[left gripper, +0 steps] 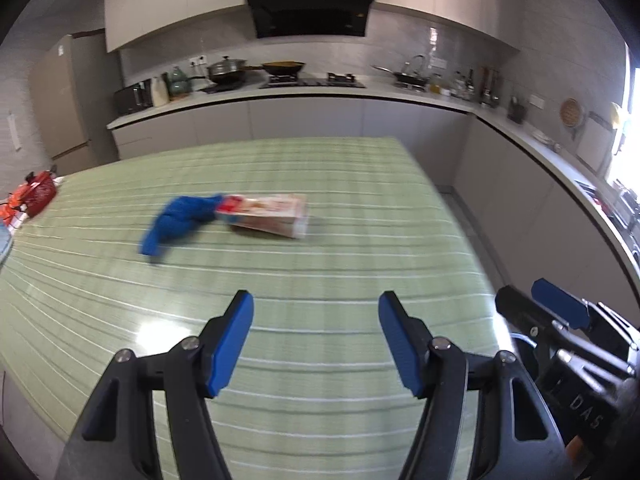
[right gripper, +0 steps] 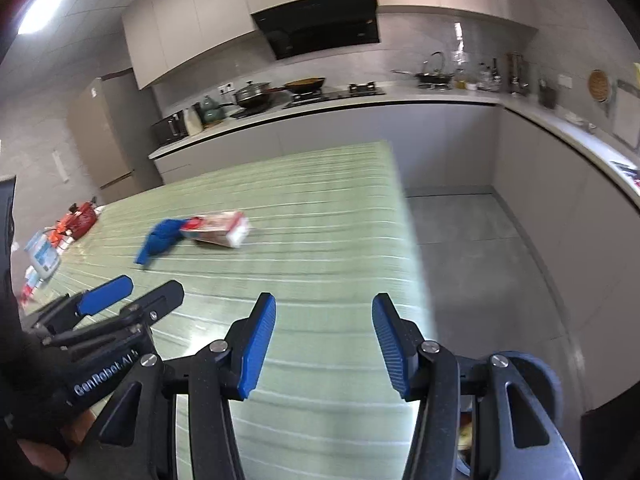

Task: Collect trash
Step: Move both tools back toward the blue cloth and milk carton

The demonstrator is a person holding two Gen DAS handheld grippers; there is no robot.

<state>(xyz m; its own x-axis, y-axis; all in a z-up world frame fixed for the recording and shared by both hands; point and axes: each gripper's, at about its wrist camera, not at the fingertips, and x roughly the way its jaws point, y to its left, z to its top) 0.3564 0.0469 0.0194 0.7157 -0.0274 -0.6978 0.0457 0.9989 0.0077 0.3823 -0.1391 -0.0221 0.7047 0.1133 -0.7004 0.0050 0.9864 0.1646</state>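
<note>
A pink and white carton (left gripper: 267,214) (right gripper: 218,228) lies on its side on the green striped table (left gripper: 320,264) (right gripper: 304,240). A crumpled blue wrapper (left gripper: 176,222) (right gripper: 160,238) touches the carton's left end. My left gripper (left gripper: 316,340) hovers over the near part of the table, open, nothing between its blue pads. My right gripper (right gripper: 324,344) hangs over the table's right edge, also open and empty. Each gripper shows in the other's view: the right gripper (left gripper: 560,312) at the right side, the left gripper (right gripper: 120,300) at the left side. Both are well short of the carton.
Red packets (left gripper: 36,196) (right gripper: 78,218) and a white and blue bottle (right gripper: 42,256) sit at the table's left end. A dark round bin (right gripper: 520,396) stands on the floor (right gripper: 480,248) below my right gripper. A kitchen counter (left gripper: 320,92) with pans runs along the back and right walls.
</note>
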